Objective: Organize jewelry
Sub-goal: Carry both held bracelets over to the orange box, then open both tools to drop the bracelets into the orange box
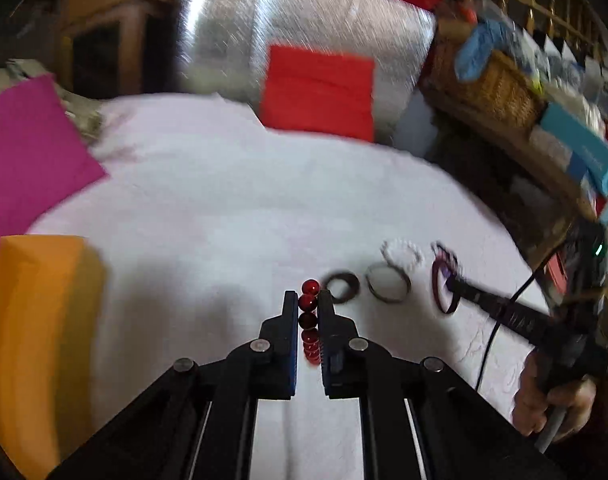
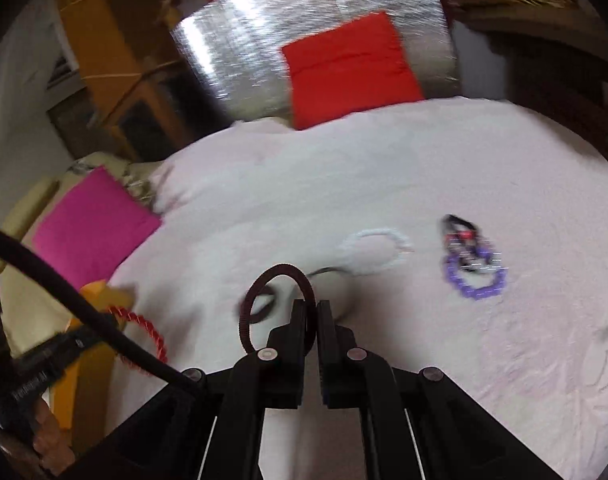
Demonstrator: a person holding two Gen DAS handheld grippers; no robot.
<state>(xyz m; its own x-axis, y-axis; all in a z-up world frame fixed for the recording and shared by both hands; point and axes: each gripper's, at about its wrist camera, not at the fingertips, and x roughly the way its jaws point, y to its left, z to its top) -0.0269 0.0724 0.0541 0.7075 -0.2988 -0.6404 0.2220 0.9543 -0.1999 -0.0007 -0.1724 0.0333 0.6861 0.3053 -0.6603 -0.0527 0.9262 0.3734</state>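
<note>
My left gripper is shut on a red bead bracelet and holds it above the white cloth; the same bracelet shows in the right wrist view beside the orange box. My right gripper is shut on a dark maroon bangle, lifted off the cloth; it also shows in the left wrist view. On the cloth lie a white bead bracelet, a purple bead bracelet, a dark bracelet with a red bead, a dark ring bangle and a thin metal bangle.
An orange box stands at the left front. A magenta cloth lies far left and a red cloth at the back against a silver foil panel. A wicker basket and clutter sit at the right.
</note>
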